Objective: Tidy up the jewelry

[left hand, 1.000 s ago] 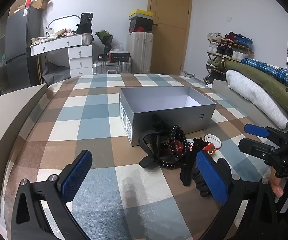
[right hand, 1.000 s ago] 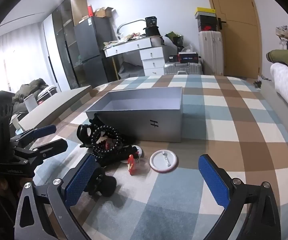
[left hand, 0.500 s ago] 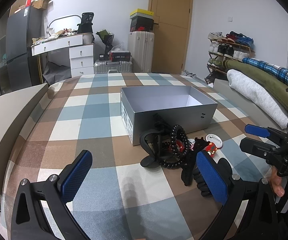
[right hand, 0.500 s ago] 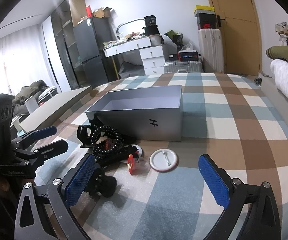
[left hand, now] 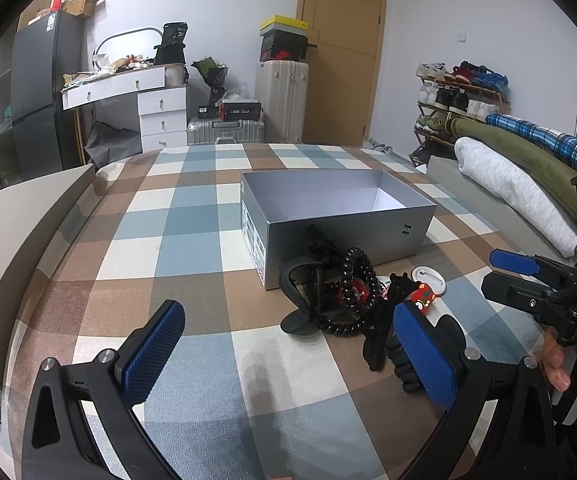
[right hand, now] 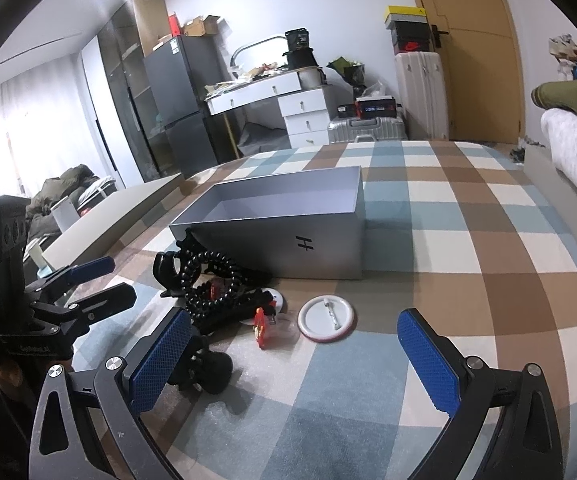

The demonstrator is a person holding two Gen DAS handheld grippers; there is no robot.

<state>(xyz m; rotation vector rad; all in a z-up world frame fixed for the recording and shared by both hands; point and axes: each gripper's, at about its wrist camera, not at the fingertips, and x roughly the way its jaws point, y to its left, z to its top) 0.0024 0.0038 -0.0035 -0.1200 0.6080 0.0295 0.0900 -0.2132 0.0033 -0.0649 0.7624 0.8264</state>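
Note:
An open grey box (left hand: pixel 336 216) (right hand: pixel 280 236) stands on the checked bedspread. In front of it lies a heap of accessories: a black coiled band (left hand: pixel 352 292) (right hand: pixel 212 284), a small red charm (left hand: pixel 424 298) (right hand: pixel 259 322) and a round white badge (left hand: pixel 428 278) (right hand: pixel 327 317). My left gripper (left hand: pixel 288 356) is open and empty, low over the spread just short of the heap. My right gripper (right hand: pixel 292 364) is open and empty, near the badge and charm. Each gripper shows in the other's view, the right (left hand: pixel 512 276) and the left (right hand: pixel 96 280).
A rolled white and green bedding stack (left hand: pixel 520 176) lies along the right. A beige board (left hand: pixel 16 216) edges the left side. A white dresser (left hand: pixel 148 108), suitcases (left hand: pixel 280 100) and a shoe rack (left hand: pixel 460 96) stand beyond the bed.
Both grippers have drifted slightly; the box and heap sit a touch differently in view. Nothing was taken hold of and both stay open.

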